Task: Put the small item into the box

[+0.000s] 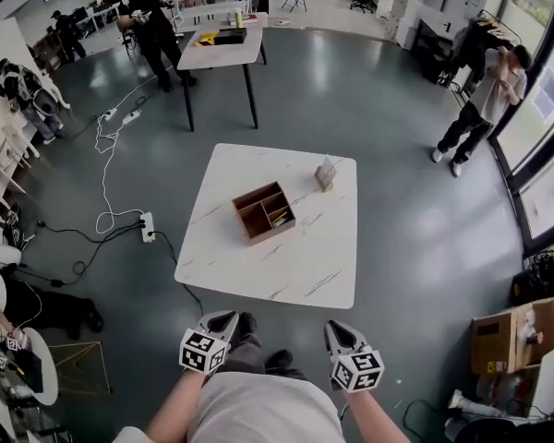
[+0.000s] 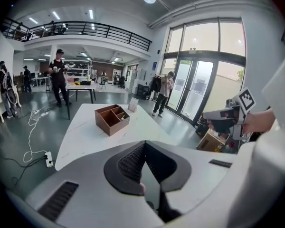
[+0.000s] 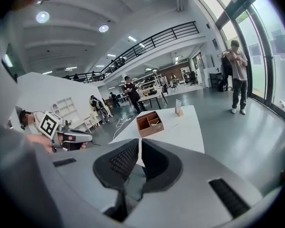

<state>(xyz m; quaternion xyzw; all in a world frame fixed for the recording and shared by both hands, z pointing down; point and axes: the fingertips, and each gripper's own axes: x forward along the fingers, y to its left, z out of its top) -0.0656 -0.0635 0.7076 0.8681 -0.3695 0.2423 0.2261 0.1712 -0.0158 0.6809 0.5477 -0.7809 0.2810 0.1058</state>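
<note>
A brown wooden box (image 1: 263,212) with several compartments stands near the middle of the white marble table (image 1: 305,266); something small and yellowish lies in one compartment (image 1: 279,216). A small card stand (image 1: 326,173) is upright near the table's far right corner. Both grippers hang close to the person's body, short of the table's near edge. My left gripper (image 1: 223,317) has its jaws together with nothing between them, and the box (image 2: 112,118) shows far ahead of it (image 2: 144,142). My right gripper (image 1: 337,329) is also shut and empty, pointing at the box (image 3: 150,122).
A power strip (image 1: 148,226) and white cables lie on the floor left of the table. A second table (image 1: 223,46) stands further back with a person beside it. Another person (image 1: 480,109) stands at the right by the windows. Cardboard boxes (image 1: 508,340) sit at the lower right.
</note>
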